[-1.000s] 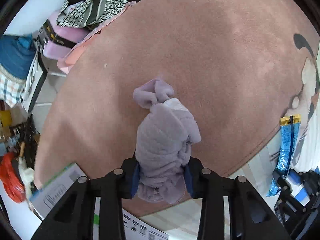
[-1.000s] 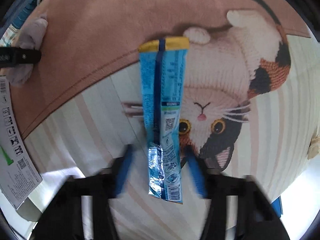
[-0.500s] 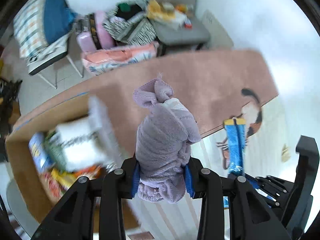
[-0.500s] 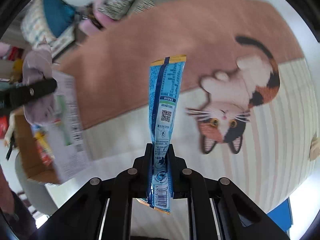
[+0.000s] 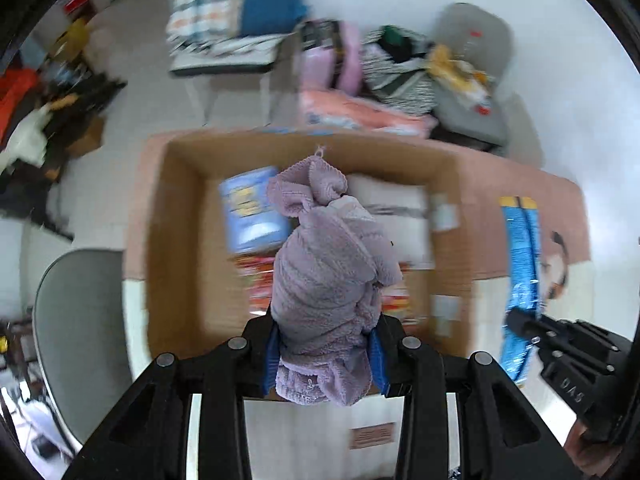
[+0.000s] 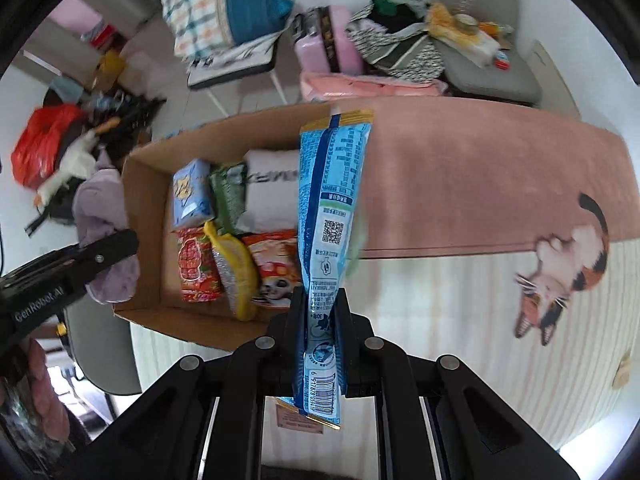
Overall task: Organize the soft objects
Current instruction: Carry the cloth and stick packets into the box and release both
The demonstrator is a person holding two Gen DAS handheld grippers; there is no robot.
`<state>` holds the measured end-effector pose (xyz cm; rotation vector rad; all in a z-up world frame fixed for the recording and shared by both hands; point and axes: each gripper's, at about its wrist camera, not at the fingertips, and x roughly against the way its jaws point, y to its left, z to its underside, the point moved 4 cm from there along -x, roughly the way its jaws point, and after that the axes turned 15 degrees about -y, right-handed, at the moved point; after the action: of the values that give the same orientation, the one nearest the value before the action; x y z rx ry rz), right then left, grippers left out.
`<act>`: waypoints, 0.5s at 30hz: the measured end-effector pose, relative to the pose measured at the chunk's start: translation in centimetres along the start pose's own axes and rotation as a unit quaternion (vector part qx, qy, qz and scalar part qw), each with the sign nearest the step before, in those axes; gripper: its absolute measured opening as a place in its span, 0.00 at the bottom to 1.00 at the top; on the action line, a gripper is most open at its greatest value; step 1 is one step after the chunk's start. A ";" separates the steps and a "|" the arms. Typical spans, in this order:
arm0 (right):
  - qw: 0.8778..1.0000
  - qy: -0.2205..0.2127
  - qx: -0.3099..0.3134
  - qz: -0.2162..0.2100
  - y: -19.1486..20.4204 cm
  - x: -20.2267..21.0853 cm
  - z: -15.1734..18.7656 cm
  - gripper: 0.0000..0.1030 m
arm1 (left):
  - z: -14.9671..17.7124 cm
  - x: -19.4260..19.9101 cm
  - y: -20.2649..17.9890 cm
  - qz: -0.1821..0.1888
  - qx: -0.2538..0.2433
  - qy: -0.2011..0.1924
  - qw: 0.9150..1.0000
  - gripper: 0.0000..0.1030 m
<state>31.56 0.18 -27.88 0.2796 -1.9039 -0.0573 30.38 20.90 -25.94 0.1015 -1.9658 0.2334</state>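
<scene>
My left gripper [image 5: 322, 354] is shut on a rolled lilac towel [image 5: 328, 280], which hangs over the open cardboard box [image 5: 176, 220]. In the right wrist view that same towel [image 6: 102, 216] and left gripper [image 6: 120, 246] show at the box's left wall. My right gripper [image 6: 322, 316] is shut on a long blue snack packet [image 6: 330, 208], held up near the box's [image 6: 148, 300] right end. The blue packet [image 5: 520, 272] also appears at the right of the left wrist view. Several snack bags and a white pillow-like pack [image 6: 270, 190] lie inside the box.
The box stands on a table with a pink and cream cat-print cloth [image 6: 480, 184]. A grey chair [image 5: 80, 332] sits at the left. Behind are chairs piled with clothes [image 6: 400, 48], a checked blanket [image 6: 208, 8] and a red bag [image 6: 44, 140] on the floor.
Both grippers rose and swung from the pink cloth to over the cardboard box. The right gripper closed on the blue packet and lifted it. The towel stayed gripped.
</scene>
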 end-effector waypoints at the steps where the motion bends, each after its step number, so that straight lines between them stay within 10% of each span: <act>1: 1.000 0.005 0.010 0.010 0.7 -1.2 0.0 0.13 | 0.3 -0.6 0.8 -0.004 0.004 0.006 1.000 0.32; 15: 0.991 0.044 0.078 0.100 2.1 -11.2 1.8 0.15 | 4.2 -9.8 7.6 -0.013 0.075 0.134 0.988 0.36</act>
<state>33.09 4.53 -38.42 0.1926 -1.8411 0.2360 29.09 27.04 -37.42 0.1835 -1.6780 0.3597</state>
